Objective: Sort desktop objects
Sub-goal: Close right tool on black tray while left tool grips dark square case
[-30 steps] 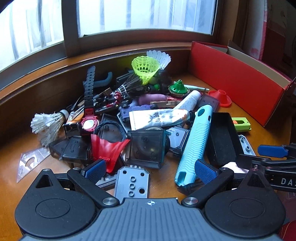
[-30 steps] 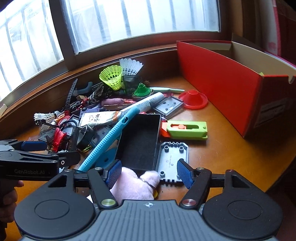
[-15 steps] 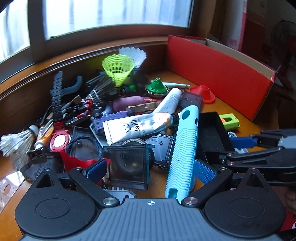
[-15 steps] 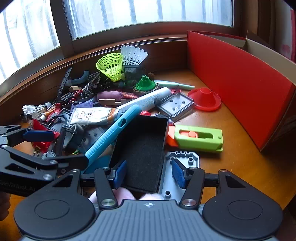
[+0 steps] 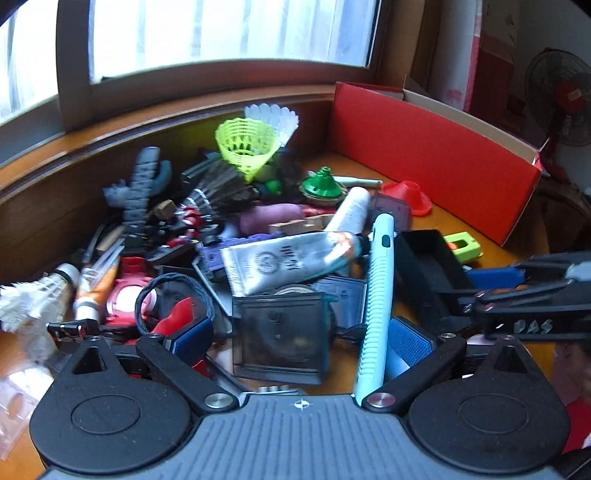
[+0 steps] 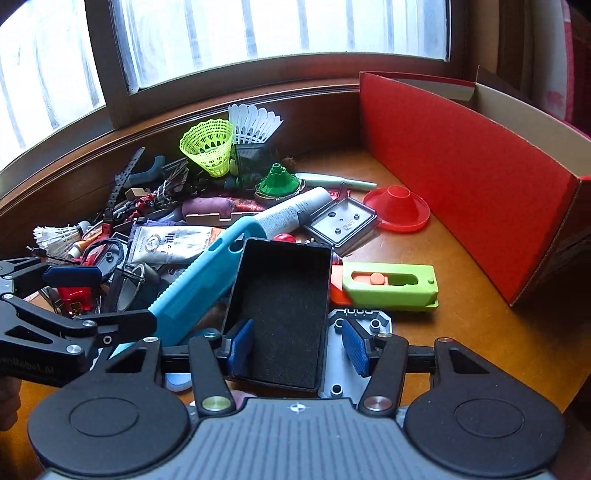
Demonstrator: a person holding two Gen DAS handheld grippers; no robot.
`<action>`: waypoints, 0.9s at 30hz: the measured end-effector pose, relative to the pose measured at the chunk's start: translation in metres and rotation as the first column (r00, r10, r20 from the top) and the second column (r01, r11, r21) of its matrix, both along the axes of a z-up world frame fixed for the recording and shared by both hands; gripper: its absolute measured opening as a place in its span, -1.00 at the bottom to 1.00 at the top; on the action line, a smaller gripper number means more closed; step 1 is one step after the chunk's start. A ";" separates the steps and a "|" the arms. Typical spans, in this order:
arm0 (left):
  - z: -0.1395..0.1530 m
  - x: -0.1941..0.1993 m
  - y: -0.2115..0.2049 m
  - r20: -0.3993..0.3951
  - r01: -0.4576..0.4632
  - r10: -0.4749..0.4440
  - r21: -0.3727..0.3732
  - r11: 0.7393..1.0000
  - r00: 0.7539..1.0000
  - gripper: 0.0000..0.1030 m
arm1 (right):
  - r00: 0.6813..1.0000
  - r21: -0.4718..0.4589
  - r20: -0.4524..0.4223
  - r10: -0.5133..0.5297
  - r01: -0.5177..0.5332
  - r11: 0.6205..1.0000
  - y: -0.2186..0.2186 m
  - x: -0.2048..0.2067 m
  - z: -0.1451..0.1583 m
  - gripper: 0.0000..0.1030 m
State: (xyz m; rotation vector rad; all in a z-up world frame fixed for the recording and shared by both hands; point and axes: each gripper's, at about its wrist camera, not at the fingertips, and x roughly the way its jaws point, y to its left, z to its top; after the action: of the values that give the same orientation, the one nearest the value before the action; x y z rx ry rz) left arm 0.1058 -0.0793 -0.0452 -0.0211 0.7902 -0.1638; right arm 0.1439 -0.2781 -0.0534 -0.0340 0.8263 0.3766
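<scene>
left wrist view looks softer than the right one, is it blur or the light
Left wrist view: motion blur smears the watch strap and white shuttlecock. Right wrist view: sharp, the black tray and green cutter show crisp edges. Both: the window is blown out, fisheye bends its sill.

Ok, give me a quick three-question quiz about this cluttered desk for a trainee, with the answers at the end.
1. True or false: the lime-green cutter lies inside the black tray.
2. Which sits nearest the red box: A the yellow shuttlecock, B the red cone, C the silver tube?
3. What colour is the long ridged handle left of the tray?

Key: 1 false, the cutter lies beside the tray on its right. 2 B. 3 light blue.
</scene>
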 end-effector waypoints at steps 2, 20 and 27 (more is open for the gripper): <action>-0.002 0.000 0.000 -0.013 0.025 -0.025 0.010 1.000 1.000 0.85 | 1.000 0.008 0.001 0.012 -0.012 1.000 0.001 -0.002 0.003 0.09; 0.008 -0.005 -0.020 -0.019 0.043 -0.044 -0.044 0.998 0.999 0.70 | 0.995 0.050 -0.028 0.100 -0.099 0.994 0.009 0.015 -0.011 0.08; 0.003 0.010 -0.006 -0.038 -0.046 0.043 -0.077 0.996 0.998 0.83 | 0.996 0.062 -0.023 0.089 -0.087 0.994 0.008 0.025 -0.013 0.07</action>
State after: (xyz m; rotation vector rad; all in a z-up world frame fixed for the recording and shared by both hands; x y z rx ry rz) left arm 0.1154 -0.0851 -0.0426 -0.1152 0.8192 -0.1522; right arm 0.1684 -0.2702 -0.0664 -0.0088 0.8406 0.4859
